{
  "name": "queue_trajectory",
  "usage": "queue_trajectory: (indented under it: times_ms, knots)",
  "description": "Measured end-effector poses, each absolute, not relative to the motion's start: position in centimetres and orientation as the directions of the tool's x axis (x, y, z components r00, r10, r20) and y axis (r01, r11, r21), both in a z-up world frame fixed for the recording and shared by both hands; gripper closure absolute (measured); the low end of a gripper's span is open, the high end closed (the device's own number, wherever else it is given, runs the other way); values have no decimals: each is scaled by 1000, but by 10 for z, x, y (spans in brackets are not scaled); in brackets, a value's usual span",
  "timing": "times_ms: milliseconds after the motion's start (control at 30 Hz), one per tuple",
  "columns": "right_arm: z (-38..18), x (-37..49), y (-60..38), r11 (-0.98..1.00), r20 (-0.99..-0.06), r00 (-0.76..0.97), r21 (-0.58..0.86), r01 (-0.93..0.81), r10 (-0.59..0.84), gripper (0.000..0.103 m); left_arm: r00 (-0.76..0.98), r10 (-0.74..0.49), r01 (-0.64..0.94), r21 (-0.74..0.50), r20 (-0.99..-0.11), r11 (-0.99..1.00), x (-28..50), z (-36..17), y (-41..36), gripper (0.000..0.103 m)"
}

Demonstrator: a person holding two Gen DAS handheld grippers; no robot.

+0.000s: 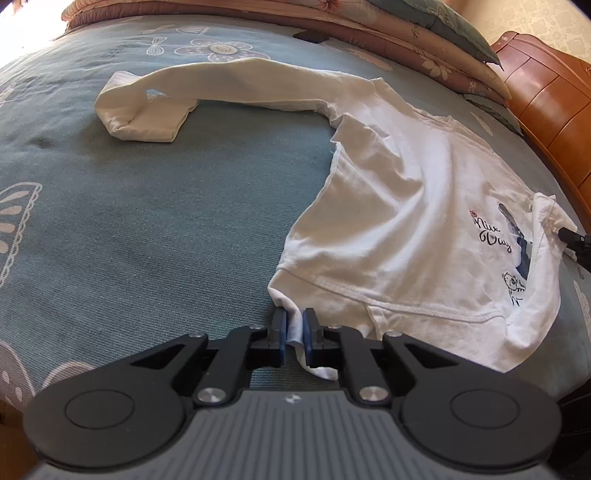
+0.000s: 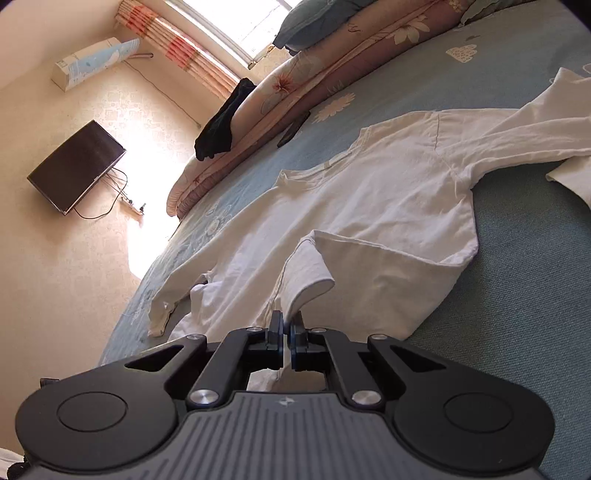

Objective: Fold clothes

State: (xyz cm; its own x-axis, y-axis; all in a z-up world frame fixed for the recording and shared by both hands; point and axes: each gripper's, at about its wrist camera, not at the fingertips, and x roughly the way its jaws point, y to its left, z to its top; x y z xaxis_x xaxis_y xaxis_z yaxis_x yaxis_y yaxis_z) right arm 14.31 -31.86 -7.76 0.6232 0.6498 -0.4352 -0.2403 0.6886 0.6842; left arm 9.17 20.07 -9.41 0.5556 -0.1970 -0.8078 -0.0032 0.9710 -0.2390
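A white long-sleeved shirt (image 1: 406, 206) with a "Nice Day" print lies spread on the blue bed sheet (image 1: 166, 221). One sleeve (image 1: 147, 107) stretches away to the far left, its cuff folded back. My left gripper (image 1: 294, 325) is shut on the near hem corner, and white cloth shows between its blue pads. In the right wrist view the shirt (image 2: 369, 206) lies ahead, and my right gripper (image 2: 287, 328) is shut on a raised fold of its edge. The right gripper's tip (image 1: 572, 240) shows at the right edge of the left wrist view, holding up a corner of cloth.
Folded floral quilts (image 1: 406, 33) are stacked along the bed's far side, with a dark garment (image 2: 221, 122) draped over them. A flat black object (image 2: 293, 133) lies beside the quilts. A wooden bed frame (image 1: 546, 103) borders the right. A wall-mounted TV (image 2: 75, 166) hangs beyond.
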Motion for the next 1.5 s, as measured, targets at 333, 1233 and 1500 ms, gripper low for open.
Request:
queue_trajectory:
  times_ms: [333,1233,1500]
  knots:
    - [-38,59,-356,686,-387,715,706,-176,582,99,589,-196,9,-236,-784,972,73,-75,191,99]
    - [-84,45,-409,773,-674,629,610,177,388,54,565,-304,17,-357,-767,934,59,-65,202,65]
    - [-126,91,-422,688,-592,624,716,118,510,52,536,-340,5,-399,-773,917,84,-88,203,65]
